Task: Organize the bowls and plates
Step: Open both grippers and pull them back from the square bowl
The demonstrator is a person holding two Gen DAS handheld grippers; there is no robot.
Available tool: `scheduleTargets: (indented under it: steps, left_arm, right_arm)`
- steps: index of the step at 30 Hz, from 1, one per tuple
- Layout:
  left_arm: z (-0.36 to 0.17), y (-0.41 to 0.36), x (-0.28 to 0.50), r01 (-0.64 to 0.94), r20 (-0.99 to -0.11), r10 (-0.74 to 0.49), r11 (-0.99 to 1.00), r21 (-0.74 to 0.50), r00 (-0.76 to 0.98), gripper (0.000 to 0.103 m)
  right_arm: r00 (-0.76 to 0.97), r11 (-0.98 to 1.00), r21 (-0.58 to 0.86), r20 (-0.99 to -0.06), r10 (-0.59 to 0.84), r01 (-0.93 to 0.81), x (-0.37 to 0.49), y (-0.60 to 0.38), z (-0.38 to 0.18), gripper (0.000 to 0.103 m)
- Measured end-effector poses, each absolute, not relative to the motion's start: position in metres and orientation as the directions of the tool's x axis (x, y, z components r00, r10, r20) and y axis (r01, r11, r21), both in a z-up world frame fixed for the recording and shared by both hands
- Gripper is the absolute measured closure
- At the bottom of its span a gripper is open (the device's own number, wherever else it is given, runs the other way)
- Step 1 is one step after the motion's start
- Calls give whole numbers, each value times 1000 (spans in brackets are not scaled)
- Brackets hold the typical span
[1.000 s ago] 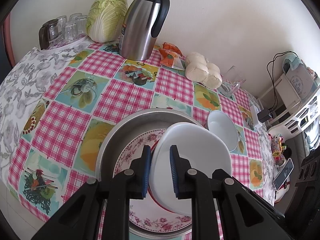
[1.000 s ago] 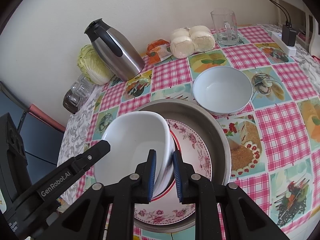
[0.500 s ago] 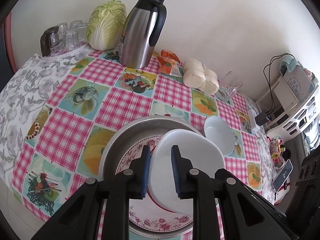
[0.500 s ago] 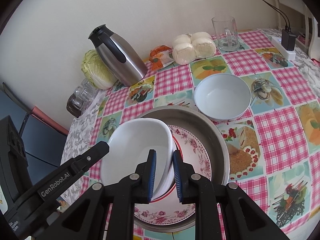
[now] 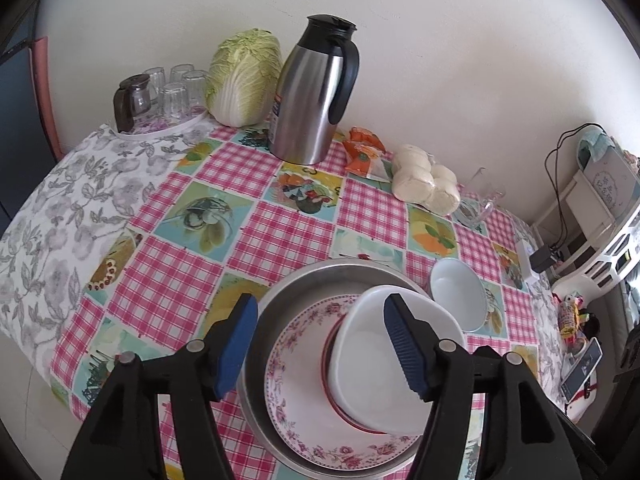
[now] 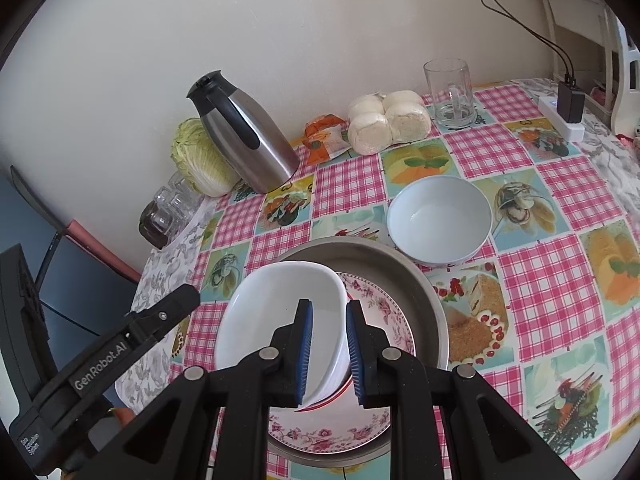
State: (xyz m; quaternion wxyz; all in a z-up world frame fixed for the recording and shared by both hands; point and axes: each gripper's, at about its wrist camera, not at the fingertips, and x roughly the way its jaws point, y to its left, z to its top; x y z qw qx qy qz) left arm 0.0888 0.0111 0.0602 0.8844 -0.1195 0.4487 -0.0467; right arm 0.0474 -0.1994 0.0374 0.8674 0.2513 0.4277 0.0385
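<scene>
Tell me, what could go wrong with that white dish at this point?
The white dish is pinched at just one rim by the right gripper, since the left gripper has its jaws wide open. It sits tilted above the floral plate in the metal basin, so it might pivot or slip and chip the plate. Swinging it out carelessly could also bump the white bowl beside the basin.
</scene>
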Motion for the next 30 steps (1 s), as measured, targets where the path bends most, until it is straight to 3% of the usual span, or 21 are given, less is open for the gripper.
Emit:
scheduleTargets:
  steps: [3,6,10,14,30]
  left_arm:
    - [59,14,90,-45,-789,-166,970,-238,592,24]
    - [56,20,91,-91,-793,-126,971,-222,597,11]
    - [55,29,90,-155,-786,-44,972,-176,617,4]
    - [53,39,90,-199,-789,-8,966,-164,614,1]
    - [50,42,93,-204,-794,18,970,-134,607,0]
  right_arm:
    - [626,873,456,-735,261,171,48,-201,34,53]
    - [624,880,438,-743,240,183,49,-202,33,41]
    - [626,887,420,-748,219,193,50,-203,31,26]
    - [634,884,424,-743,215,196,50,-204,29,0]
    - [620,881,420,-756,207,218,52,-207,24,0]
